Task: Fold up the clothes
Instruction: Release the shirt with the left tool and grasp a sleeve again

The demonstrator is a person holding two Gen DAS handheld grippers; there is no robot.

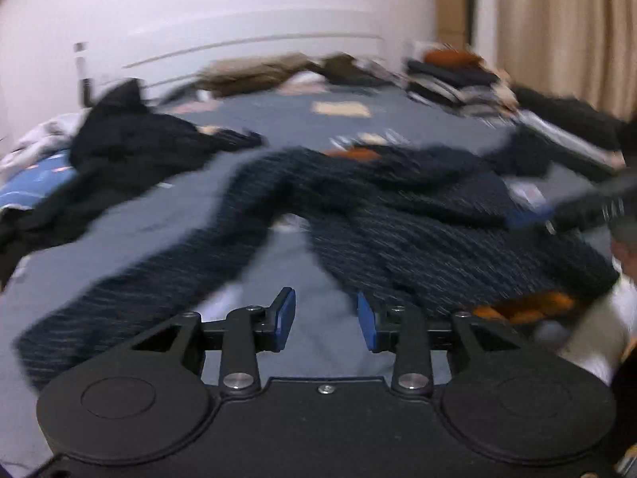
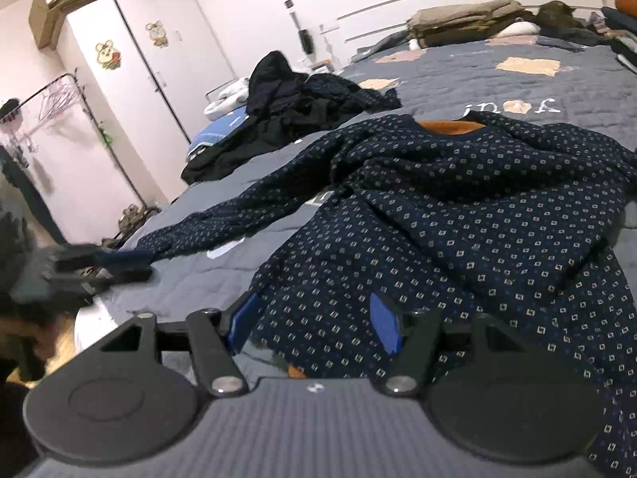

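The left gripper (image 1: 325, 320) stands spread and empty just short of the patterned shirt (image 2: 458, 215), near its sleeve (image 1: 131, 290). The right gripper (image 2: 314, 324) is spread over the hem, pinching nothing. Crumpled on the bed (image 2: 450, 75), the shirt looks light and limp; grip seams or cuffs.

Upside-down white lettering on the bed cover

On the grey-blue bed cover (image 2: 458, 79), far ahead of the right gripper (image 2: 314, 324) and a little to its right, white cursive letters (image 2: 513, 108) are stitched just beyond the collar of the dotted navy shirt (image 2: 458, 215). They lie inverted to this view and read roughly as "jnof"; the true word cannot be made out. The left wrist view is too blurred to read anything.
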